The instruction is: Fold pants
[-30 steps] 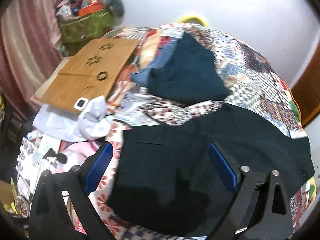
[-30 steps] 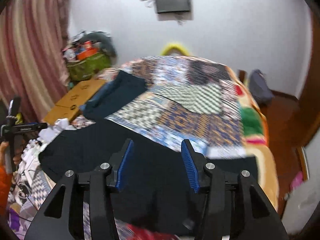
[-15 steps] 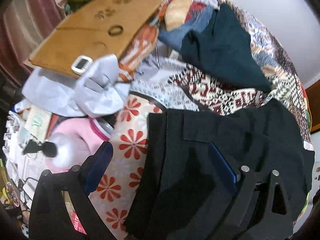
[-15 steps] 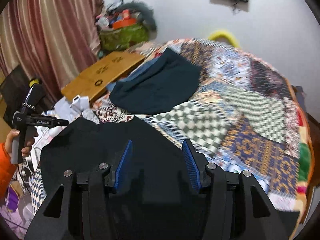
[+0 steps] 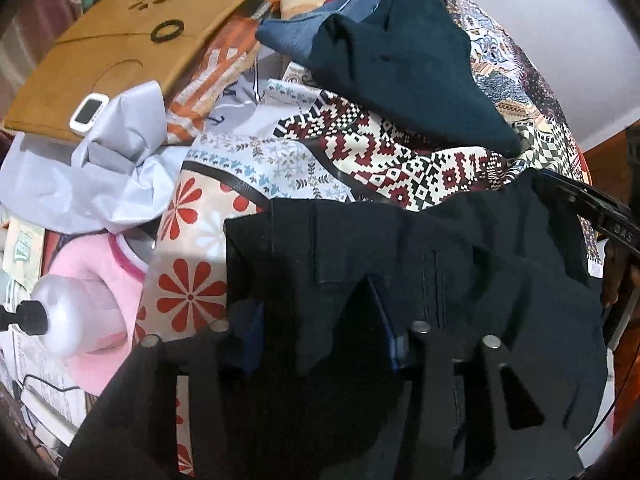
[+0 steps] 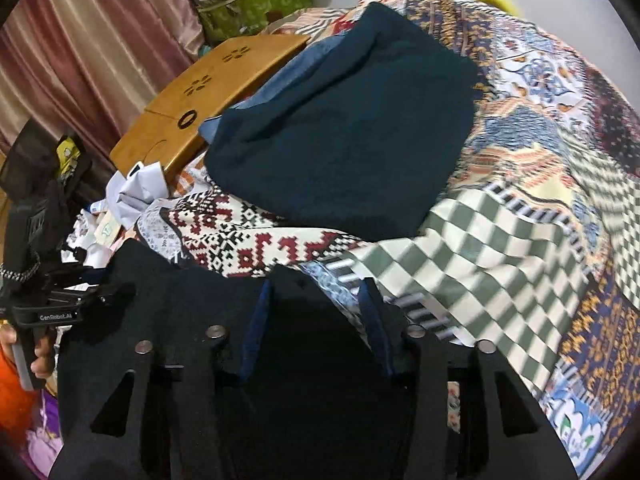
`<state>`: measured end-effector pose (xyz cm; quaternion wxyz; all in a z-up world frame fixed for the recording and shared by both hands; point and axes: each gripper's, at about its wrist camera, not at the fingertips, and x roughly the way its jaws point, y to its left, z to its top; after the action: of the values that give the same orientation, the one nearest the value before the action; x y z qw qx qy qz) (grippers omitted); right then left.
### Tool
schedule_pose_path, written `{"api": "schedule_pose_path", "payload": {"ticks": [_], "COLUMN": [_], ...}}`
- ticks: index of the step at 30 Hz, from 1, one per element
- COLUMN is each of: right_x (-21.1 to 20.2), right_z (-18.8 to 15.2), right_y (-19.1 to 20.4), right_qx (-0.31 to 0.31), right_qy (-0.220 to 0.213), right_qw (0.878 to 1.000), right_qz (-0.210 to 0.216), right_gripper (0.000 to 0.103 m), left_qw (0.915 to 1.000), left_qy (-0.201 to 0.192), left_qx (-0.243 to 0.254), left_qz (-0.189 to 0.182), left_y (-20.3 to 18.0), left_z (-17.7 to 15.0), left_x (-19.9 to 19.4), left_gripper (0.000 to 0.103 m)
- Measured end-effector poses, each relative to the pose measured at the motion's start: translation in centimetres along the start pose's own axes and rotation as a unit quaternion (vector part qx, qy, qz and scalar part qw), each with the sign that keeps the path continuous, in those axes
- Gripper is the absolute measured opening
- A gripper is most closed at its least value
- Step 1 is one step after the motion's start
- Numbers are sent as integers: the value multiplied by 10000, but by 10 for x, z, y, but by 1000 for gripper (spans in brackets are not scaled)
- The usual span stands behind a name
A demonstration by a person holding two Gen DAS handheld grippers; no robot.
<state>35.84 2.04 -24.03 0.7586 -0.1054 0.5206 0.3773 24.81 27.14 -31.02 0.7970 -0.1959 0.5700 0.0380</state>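
Note:
Black pants (image 5: 460,264) lie flat on the patchwork bedspread (image 5: 400,160), waistband toward me. My left gripper (image 5: 316,320) is low over the pants' left edge, jaws apart, with a raised fold of black cloth between its fingers. My right gripper (image 6: 316,316) hovers over the pants (image 6: 192,304) near their far edge, jaws apart, nothing clamped. The other gripper shows at the left of the right wrist view (image 6: 48,304) and at the right edge of the left wrist view (image 5: 600,216).
A folded dark teal garment (image 6: 352,128) on blue jeans (image 5: 296,32) lies further up the bed. A wooden lap table (image 5: 132,44) stands at the back left. Crumpled white cloth (image 5: 100,176), a pink item (image 5: 92,280) and papers crowd the left side.
Both grippers have dropped lower and closer to the pants. The left gripper's jaws have narrowed around a fold at the waistband. The right view has swung left toward the folded garments.

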Motion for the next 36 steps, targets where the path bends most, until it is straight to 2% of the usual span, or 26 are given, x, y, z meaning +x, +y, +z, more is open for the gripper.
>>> {"api": "schedule_pose_path", "payload": {"ticks": [4,9,16,20,23,25,30,32,36], "right_x": [8,12,15,6,-14,-30,-74,-92,-120], "right_z": [-1,0,0,-1,-3,-6,-21,-31,-55], "right_y": [13,14,14,18,14,13,18,22,30], "right_qx": [-370,-662,-632,-628,-369,-277,-192,-194,-221], "right_qy": [151,86,-16,-68,-260,-389,-725,-848,-1059], "right_qw": [9992,9973,9961,9956,9971,9973,9960,9954,9935], "right_qz": [-84,-311,-617,-687,-617,-553,-483,-411,-345], "right_gripper": [15,9,8,10,10,10,11,13,23], "left_qw": [9988,9958,9914,9929,9914,9920,9897,9895,9906], "left_qy": [-270,-433,-510,-450,-642,-750,-1116,-1179,-1174], "left_qx": [234,309,326,279,169,90,-47,-38,-43], "left_qz": [326,751,1162,1065,1130,1009,893,834,699], "left_y": [-6,-5,-3,-3,-1,0,-3,-5,-10], "left_z": [-3,-3,-4,-3,-6,-9,-23,-30,-53], "left_x": [-7,-8,-3,-12,-34,-53,-97,-107,-120], "left_gripper": [27,19,20,22,22,27,52,55,64]}}
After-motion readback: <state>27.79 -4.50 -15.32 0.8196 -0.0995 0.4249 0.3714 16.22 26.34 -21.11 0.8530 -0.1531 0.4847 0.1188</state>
